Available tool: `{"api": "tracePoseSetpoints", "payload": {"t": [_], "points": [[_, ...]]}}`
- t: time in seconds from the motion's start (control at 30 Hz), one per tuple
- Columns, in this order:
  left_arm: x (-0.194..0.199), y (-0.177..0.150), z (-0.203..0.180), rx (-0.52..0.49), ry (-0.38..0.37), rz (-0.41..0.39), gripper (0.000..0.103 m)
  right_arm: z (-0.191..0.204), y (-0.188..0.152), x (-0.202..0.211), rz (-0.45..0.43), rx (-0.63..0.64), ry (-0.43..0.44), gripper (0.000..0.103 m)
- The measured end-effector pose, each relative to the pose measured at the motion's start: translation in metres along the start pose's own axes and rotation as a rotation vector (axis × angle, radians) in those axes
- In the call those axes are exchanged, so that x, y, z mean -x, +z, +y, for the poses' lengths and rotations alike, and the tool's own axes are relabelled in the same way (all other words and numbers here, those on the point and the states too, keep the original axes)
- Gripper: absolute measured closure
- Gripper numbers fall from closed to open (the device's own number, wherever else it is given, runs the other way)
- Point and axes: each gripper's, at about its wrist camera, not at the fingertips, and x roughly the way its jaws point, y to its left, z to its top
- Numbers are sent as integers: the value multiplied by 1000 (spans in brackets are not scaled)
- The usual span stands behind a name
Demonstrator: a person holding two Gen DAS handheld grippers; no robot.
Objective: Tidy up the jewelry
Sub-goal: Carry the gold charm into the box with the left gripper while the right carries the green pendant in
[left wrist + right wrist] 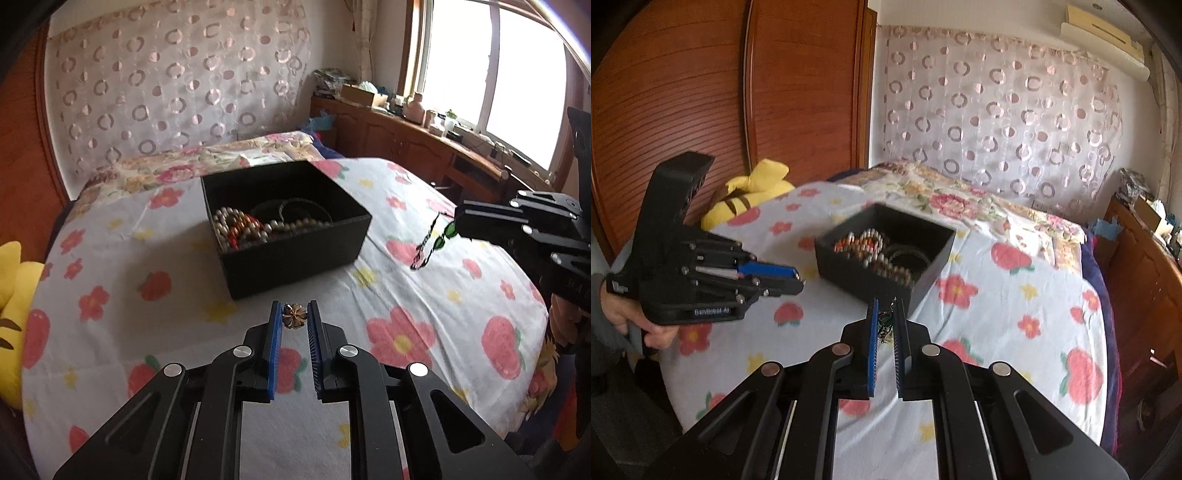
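Beyond both jaws, black box (284, 221) holds beads (240, 227).

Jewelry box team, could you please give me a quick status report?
Left gripper shut on a flower brooch. Right gripper shut on a green-beaded chain. Black box on bed, open, holding beads. Path clear.
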Motion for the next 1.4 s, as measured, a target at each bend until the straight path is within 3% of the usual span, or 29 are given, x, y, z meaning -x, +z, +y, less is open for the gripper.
{"api": "tracePoseSetpoints", "payload": {"t": [0.23,0.57,0.77,1.23,1.33,1.4], "points": [[4,15,6,3,13,-23,90,-3,32,-17,-22,-4,-5,94],[3,25,15,18,35,-37,90,-5,57,-61,22,-17,-23,94],[-5,43,22,24,53,-44,90,-7,55,-64,29,-29,-31,87],[-42,78,25,26,88,-30,90,-27,36,-52,17,-91,-57,87],[-42,79,27,33,94,-40,83,-27,34,-49,9,-103,-59,87],[-39,77,27,38,98,-55,69,-27,32,-45,-1,-116,-55,87]]}}
